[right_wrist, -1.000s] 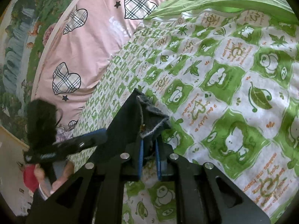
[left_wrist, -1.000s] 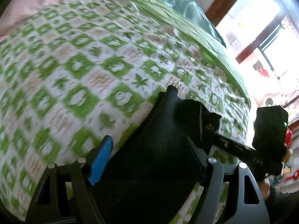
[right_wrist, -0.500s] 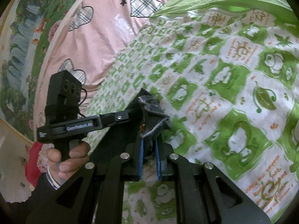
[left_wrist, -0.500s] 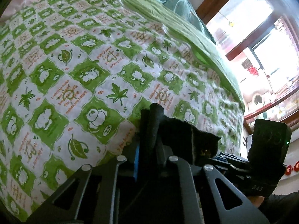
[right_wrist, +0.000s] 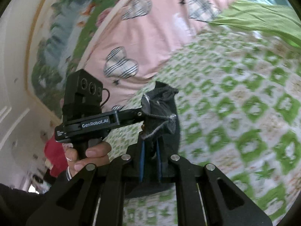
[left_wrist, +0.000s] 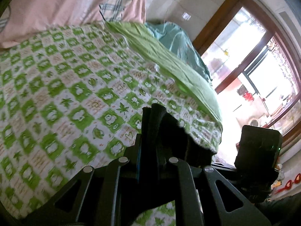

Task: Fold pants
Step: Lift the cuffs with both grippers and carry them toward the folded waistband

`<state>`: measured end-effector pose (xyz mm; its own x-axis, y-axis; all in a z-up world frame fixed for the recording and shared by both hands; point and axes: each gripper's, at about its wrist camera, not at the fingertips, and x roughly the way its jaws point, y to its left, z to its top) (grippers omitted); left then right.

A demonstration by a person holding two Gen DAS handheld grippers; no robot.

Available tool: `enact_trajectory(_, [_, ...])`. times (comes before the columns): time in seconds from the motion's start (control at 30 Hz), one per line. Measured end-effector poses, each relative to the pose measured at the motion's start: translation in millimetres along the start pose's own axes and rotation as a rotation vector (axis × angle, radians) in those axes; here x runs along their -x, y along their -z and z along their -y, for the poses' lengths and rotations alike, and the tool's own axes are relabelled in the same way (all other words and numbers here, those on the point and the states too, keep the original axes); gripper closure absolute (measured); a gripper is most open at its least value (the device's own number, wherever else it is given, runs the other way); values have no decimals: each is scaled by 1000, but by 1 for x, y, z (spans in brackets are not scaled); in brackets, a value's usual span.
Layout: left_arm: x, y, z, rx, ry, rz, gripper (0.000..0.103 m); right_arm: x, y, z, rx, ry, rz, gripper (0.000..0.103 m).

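Left hand-held gripper (left_wrist: 150, 131): I see its black jaws closed tight on a thick fold of the pants, with dark cloth bunched up between and above the pads.
Right hand-held gripper (right_wrist: 150, 146): I see its blue-lined pads pinched nearly together on a frayed, greyish edge of the same garment.
Pants (left_wrist: 169, 131): dark, almost black, heavy matte fabric; I see them held up off the bed between my two tools, one raw hem (right_wrist: 161, 116) showing loose pale threads.
Bed (left_wrist: 65, 94): soft, covered in a quilted sheet printed with green and white squares, leaves and small cartoon figures; blurred in both views.
Plain green cover (left_wrist: 169, 66): crumpled along the far edge of the bed, smooth weave.
Pink pillow (right_wrist: 150, 28): matte cotton with plaid hearts and small black stars, lying at the head of the bed.
Person's hand (right_wrist: 88, 156): wrapped around the grip of the left tool, dark sleeve below it.
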<state>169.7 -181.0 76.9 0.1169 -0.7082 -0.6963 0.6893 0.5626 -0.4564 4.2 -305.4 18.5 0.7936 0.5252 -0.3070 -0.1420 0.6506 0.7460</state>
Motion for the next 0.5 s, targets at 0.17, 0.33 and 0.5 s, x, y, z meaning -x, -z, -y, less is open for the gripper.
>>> enact_trajectory(0.17, [45,25,-10,50,-19,75,93,-22,10,-33,88,-48,-73,91])
enact_trajectory(0.33, [75,54,-33,132,-44,121,93,-50,26,-54,132,-89,-161,91])
enact_trajectory(0.5, [93,86,-58,209,-77,139,93,-80,47,-68,175,-100,-252,91])
